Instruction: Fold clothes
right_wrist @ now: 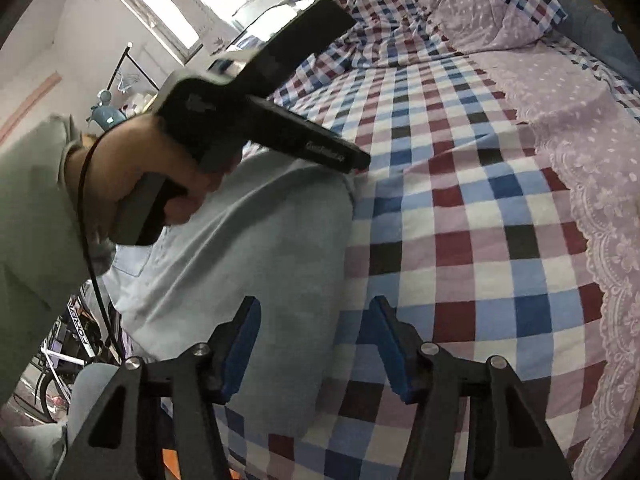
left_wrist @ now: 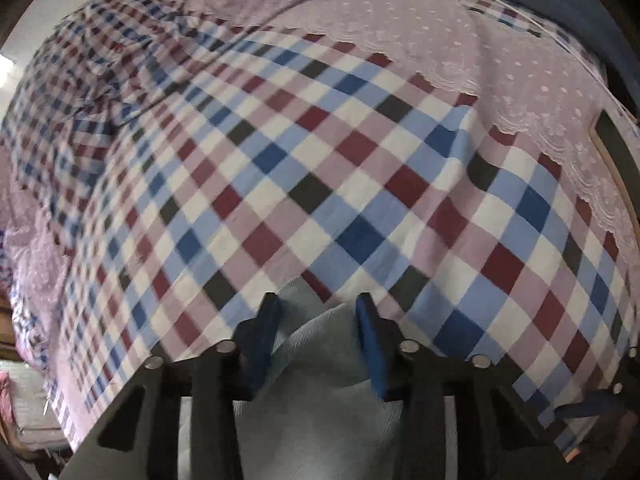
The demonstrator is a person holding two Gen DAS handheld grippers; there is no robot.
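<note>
Both hand-held grippers work at the near edge of a bed covered with a checked sheet (left_wrist: pixel 320 168). In the left wrist view, the left gripper (left_wrist: pixel 318 308) has its blue-padded fingers (left_wrist: pixel 370 320) spread, with a raised ridge of the pale blue garment (left_wrist: pixel 316 360) lying between them; the pads seem to stand just clear of the cloth, though motion blur makes that hard to confirm. The garment's tip reaches up onto the checks just past the fingertips.

From the right wrist view, the right gripper (right_wrist: pixel 316 320) is also spread wide, its fingers hovering over the garment's right-hand edge where pale blue cloth (right_wrist: pixel 248 248) meets the sheet. The garment lies spread flat at the near left part of the bed, and a patch pocket shows on it toward the left. Over its far end a hand (right_wrist: pixel 160 172) in a grey-green sleeve (right_wrist: pixel 36 208) grips the other tool's black handle, a black cable trailing down from it.

A lilac dotted cover (right_wrist: pixel 580 120) with a lace border runs along the right side, and pillows (right_wrist: pixel 500 12) sit at the head.
</note>
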